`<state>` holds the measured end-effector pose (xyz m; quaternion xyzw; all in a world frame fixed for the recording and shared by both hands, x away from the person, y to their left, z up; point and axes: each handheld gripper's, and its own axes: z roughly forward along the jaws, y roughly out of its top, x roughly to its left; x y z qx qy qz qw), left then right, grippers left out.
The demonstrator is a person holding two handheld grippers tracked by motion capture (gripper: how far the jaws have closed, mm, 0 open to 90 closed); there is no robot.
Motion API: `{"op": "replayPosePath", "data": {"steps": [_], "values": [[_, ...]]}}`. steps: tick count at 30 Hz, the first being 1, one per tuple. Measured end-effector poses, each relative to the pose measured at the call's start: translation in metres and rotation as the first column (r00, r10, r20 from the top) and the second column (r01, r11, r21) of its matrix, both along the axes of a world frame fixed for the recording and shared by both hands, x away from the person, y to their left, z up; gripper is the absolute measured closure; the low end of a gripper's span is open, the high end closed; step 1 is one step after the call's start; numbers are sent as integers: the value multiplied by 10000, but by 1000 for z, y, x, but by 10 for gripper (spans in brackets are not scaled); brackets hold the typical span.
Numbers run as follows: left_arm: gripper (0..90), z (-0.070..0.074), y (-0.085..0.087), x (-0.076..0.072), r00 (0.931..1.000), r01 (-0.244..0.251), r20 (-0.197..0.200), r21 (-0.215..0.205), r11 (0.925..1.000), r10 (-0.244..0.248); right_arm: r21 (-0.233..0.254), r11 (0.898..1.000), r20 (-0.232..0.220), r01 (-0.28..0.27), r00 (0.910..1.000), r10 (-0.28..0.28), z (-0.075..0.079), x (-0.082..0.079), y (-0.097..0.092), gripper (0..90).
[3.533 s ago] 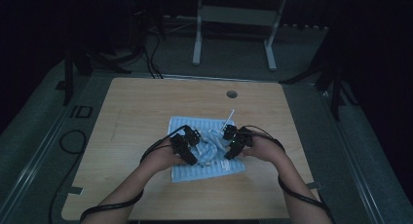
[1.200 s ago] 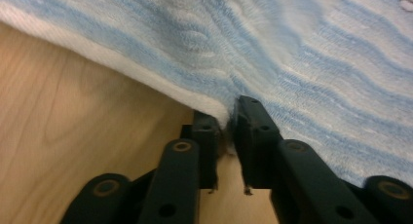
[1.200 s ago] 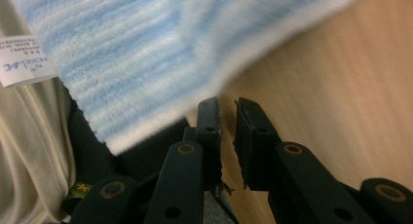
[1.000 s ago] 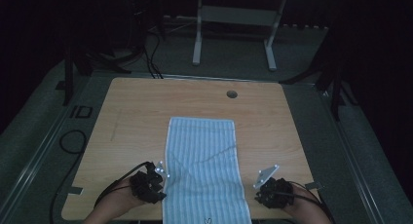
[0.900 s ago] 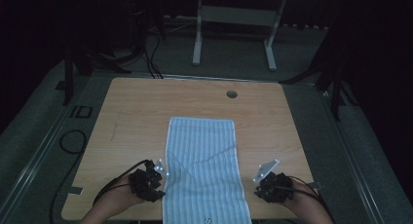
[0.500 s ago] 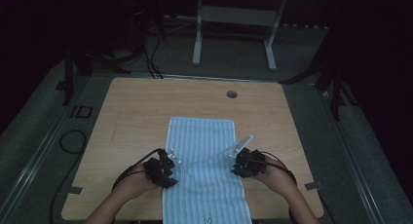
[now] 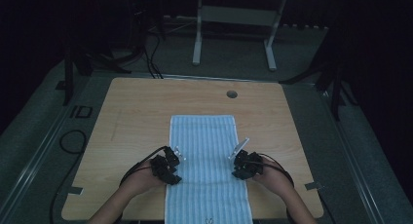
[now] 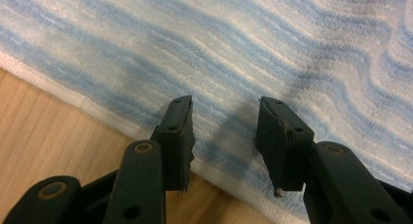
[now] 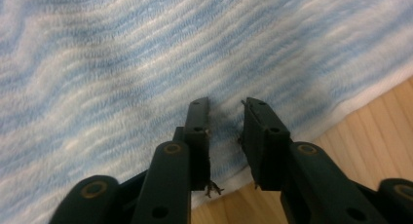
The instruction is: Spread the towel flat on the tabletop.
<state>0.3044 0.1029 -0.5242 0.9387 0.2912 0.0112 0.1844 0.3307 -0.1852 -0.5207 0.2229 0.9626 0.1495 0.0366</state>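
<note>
On the wooden desk (image 7: 146,107), blue-and-white striped towel (image 7: 204,151) spread flat lengthwise, near end hanging a bit over the front edge. Left hand-held gripper (image 7: 171,161) parked at the towel's left edge, right hand-held gripper (image 7: 239,161) at the right edge, roughly mid-length. Both unclenched, jaws just been opening, nothing pinched between them yet; gripper views put the pads just above the hem, cloth underneath and bare wood beside. Spreading part looks done, pretty smooth apart from slight ripples. Probably lining up to grab both side edges for a fold, so all the folding still to go. No grip on the cloth so far.
</note>
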Motion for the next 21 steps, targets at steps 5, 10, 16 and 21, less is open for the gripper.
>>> {"op": "replayPosePath", "data": {"steps": [5, 10, 16, 21], "values": [[571, 0, -11, 10, 9998, 161, 121, 49, 9999, -162, -82, 9995, 48, 315, 9995, -314, 0, 2, -12, 688], [549, 0, -18, 24, 9996, 46, 264, 137, 9999, -50, -20, 9979, 9, 644, 9979, -644, 0, 19, -19, 688], [534, -1, -20, 42, 9990, -243, 386, -79, 9997, 246, 15, 9957, 47, 927, 9957, -927, 0, 42, -21, 688], [520, -1, -24, 56, 9985, -286, 462, 97, 9995, 282, -36, 9938, -3, 1116, 9938, -1116, 0, 64, -23, 681]]}}
